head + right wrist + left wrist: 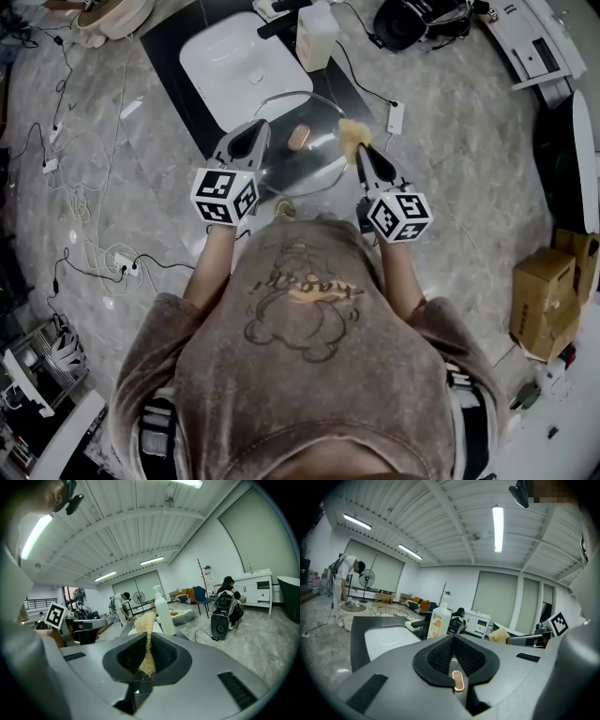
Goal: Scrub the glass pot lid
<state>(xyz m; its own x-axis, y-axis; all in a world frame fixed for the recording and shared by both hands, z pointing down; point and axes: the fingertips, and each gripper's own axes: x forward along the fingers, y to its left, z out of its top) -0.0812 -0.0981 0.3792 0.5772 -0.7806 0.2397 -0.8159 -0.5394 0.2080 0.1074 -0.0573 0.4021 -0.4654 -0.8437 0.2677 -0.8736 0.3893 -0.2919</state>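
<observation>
One glass pot lid (314,169), round and clear with a tan knob (298,138), hangs in the air in front of the person. The left tongs (255,139) are closed tight on its rim. The right tongs (364,155) pinch one straw-coloured fibrous scrubber (352,134) at the lid's far edge. Beyond the lid, one white basin (225,66) and one pale bottle (317,36) sit on a black bench (169,47).
</observation>
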